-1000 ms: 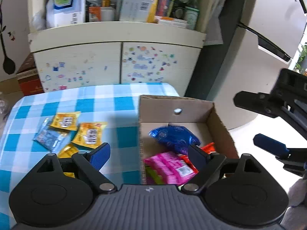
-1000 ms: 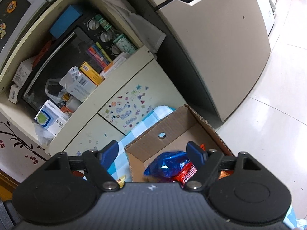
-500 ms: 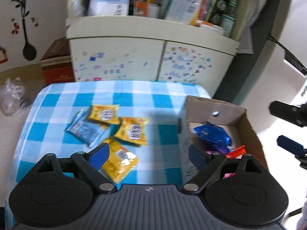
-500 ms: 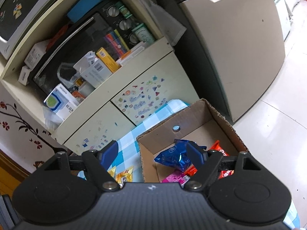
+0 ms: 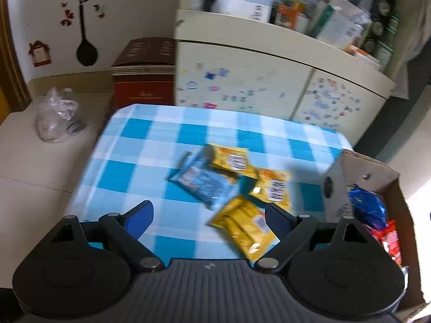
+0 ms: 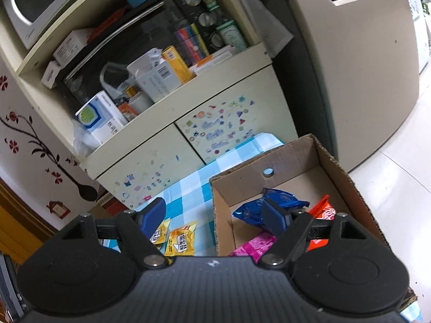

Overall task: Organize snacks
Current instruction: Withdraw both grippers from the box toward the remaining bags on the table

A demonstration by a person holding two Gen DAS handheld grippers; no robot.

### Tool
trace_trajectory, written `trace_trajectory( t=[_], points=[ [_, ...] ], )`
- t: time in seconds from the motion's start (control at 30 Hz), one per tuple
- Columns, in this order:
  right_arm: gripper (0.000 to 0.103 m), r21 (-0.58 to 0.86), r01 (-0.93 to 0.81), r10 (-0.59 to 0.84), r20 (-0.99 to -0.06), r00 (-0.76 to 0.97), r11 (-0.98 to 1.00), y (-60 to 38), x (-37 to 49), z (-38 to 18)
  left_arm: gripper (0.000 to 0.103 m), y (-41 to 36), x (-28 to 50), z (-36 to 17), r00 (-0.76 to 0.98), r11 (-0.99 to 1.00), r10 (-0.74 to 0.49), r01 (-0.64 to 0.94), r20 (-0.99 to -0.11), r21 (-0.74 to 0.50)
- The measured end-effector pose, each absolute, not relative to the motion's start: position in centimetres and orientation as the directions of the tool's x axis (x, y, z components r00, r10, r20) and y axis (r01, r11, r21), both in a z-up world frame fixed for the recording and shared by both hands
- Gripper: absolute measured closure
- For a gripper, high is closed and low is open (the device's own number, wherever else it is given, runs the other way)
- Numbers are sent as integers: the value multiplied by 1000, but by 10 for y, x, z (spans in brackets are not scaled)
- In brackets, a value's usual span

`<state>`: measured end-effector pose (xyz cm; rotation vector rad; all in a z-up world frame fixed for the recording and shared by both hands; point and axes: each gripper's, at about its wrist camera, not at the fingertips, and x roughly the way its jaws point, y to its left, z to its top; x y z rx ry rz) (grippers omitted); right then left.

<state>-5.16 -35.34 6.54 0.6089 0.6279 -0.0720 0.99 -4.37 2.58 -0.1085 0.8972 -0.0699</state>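
Three yellow snack packets and a light blue packet lie on the blue checked tablecloth. My left gripper hangs open above the cloth, with the nearest yellow packet just in front of its right finger. A cardboard box at the table's right end holds a dark blue bag, red and pink packets. My right gripper is open over the box's left wall, empty. Yellow packets and the dark blue bag show beneath it.
A cream cabinet with stickers on its doors stands behind the table, its shelf crowded with boxes and tins. A dark red box and a clear plastic bag sit on a low surface at left. A large beige appliance stands right.
My left gripper has swung left from over the box to over the loose packets on the cloth. The right gripper rolled and drifted a little, now showing more of the box.
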Motion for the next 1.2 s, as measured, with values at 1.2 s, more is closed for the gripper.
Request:
trace_trajectory(
  t=[1.2],
  points=[
    [24,247,-180,304,-707,638,952,-215,-8,2,10,-24,90,-42,523,982,-156,175,-838,-74]
  ],
)
